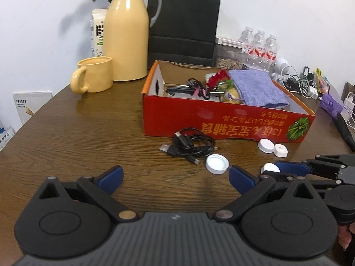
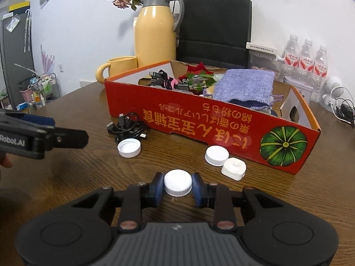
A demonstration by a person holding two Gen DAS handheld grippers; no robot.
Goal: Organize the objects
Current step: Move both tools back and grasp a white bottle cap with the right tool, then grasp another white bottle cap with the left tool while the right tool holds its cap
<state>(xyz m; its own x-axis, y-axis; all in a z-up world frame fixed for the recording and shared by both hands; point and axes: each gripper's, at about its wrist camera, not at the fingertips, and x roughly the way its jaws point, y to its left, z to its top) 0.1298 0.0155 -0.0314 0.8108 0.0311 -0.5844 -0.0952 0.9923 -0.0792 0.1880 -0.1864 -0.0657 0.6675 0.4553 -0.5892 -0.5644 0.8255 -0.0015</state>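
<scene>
On the brown wooden table (image 1: 88, 133) my right gripper (image 2: 178, 186) is shut on a white bottle cap (image 2: 178, 182), its blue pads pressing both sides. From the left wrist view this cap (image 1: 270, 168) shows at the right. My left gripper (image 1: 175, 177) stands open with nothing between its fingers. Just beyond its right fingertip lies an upturned white cap (image 1: 217, 164). A coiled black USB cable (image 1: 190, 146), another white cap (image 1: 266, 145) and a small white squarish lid (image 1: 280, 150) lie in front of the red cardboard box (image 1: 221, 122). The box holds a purple pouch (image 1: 257, 87), cables and a red flower.
A yellow thermos jug (image 1: 127, 35) and a yellow mug (image 1: 94, 75) stand at the back left. A black paper bag (image 1: 184, 22) is behind the box. Water bottles (image 1: 259, 42) and tangled chargers (image 1: 299, 84) crowd the back right.
</scene>
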